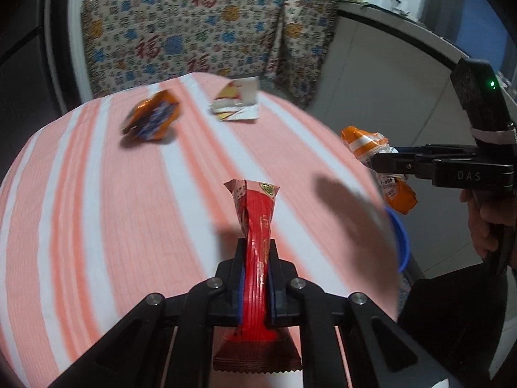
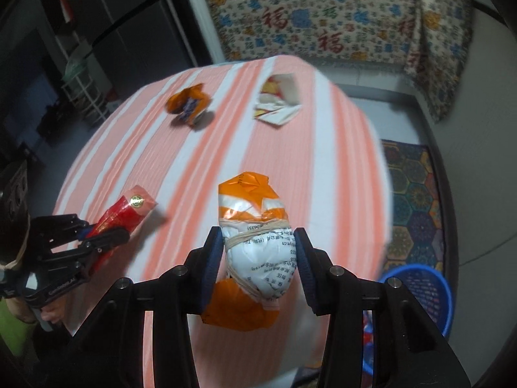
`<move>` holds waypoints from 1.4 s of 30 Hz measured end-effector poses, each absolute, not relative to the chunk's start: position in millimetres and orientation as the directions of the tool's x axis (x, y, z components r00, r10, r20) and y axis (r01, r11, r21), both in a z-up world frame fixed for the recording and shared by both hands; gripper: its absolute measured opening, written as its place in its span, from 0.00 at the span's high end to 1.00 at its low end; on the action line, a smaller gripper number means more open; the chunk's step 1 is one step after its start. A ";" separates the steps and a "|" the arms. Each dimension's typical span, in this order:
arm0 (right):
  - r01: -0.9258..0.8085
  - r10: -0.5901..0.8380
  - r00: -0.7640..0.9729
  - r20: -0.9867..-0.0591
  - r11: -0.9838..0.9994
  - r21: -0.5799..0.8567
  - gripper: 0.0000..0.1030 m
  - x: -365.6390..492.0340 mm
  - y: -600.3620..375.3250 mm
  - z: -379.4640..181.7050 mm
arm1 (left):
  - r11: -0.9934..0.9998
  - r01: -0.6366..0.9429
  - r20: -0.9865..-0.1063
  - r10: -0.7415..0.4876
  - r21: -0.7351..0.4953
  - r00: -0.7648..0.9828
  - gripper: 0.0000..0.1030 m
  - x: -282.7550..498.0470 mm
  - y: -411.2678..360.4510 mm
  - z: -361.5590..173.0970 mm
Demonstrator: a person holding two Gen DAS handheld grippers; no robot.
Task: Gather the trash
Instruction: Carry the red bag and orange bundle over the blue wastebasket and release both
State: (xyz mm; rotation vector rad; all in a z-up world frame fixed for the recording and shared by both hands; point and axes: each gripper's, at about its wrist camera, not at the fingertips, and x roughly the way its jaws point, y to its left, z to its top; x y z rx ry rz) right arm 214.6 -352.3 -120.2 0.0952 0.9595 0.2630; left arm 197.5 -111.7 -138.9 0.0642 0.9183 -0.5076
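My left gripper (image 1: 256,252) is shut on a red snack wrapper (image 1: 257,226) and holds it above the striped table (image 1: 97,210); the wrapper also shows in the right wrist view (image 2: 124,215). My right gripper (image 2: 258,245) is shut on an orange and white packet (image 2: 255,226) bound with a rubber band, near the table's right edge; the packet also shows in the left wrist view (image 1: 366,147). An orange and blue wrapper (image 1: 152,118) (image 2: 189,103) and a torn white and yellow packet (image 1: 237,102) (image 2: 278,100) lie at the table's far end.
A blue basket (image 2: 423,291) stands on the floor to the right of the table, its rim visible in the left wrist view (image 1: 400,236). A patterned cloth (image 1: 194,32) covers furniture behind the table. A patterned mat (image 2: 416,200) lies on the floor.
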 end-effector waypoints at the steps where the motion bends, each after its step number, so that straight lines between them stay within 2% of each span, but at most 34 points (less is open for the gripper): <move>1: -0.158 0.250 0.555 -0.793 0.968 0.195 0.56 209.1 -366.8 -117.3 | 0.871 0.460 -0.769 -0.410 -0.171 0.491 0.90 196.8 -122.0 -136.1; 8: 0.007 0.137 0.578 -0.804 0.985 0.173 0.56 174.9 -462.1 -121.3 | 0.785 0.572 -0.741 -0.527 -0.237 0.416 0.91 189.8 -218.4 -120.5; 15: 0.149 0.060 0.559 -0.827 0.974 0.171 0.56 150.9 -539.9 -146.9 | 0.732 0.623 -0.754 -0.567 -0.277 0.332 0.91 188.8 -308.5 -133.7; 25: 0.255 0.067 0.517 -0.853 0.940 0.228 0.56 143.3 -607.9 -192.5 | 0.705 0.628 -0.791 -0.569 -0.329 0.224 0.91 208.5 -397.8 -184.2; 33: 0.303 0.106 0.509 -0.854 0.907 0.293 0.55 135.4 -635.1 -217.2 | 0.700 0.630 -0.821 -0.545 -0.336 0.168 0.90 223.8 -435.1 -231.5; 34: 0.305 0.109 0.509 -0.854 0.905 0.297 0.53 135.2 -637.1 -218.8 | 0.701 0.630 -0.824 -0.542 -0.335 0.165 0.89 225.6 -438.7 -237.4; 35: 0.308 0.111 0.507 -0.855 0.903 0.299 0.52 134.9 -638.1 -220.8 | 0.705 0.628 -0.829 -0.534 -0.330 0.165 0.80 227.0 -440.9 -242.6; 36: 0.317 0.108 0.506 -0.856 0.900 0.301 0.46 133.7 -640.2 -222.3 | 0.713 0.622 -0.837 -0.522 -0.323 0.163 0.72 228.5 -443.6 -248.2; 37: 0.327 0.110 0.508 -0.854 0.893 0.309 0.33 132.6 -643.4 -224.0 | 0.726 0.611 -0.843 -0.511 -0.317 0.169 0.57 231.8 -444.7 -253.3; 38: 0.333 0.111 0.517 -0.849 0.887 0.318 0.29 130.5 -646.2 -223.2 | 0.734 0.602 -0.842 -0.508 -0.315 0.179 0.53 231.2 -444.4 -255.1; 42: 0.354 0.040 0.549 -0.835 0.894 0.276 0.28 122.8 -648.0 -212.6 | 0.740 0.588 -0.823 -0.529 -0.327 0.208 0.53 231.0 -432.0 -247.7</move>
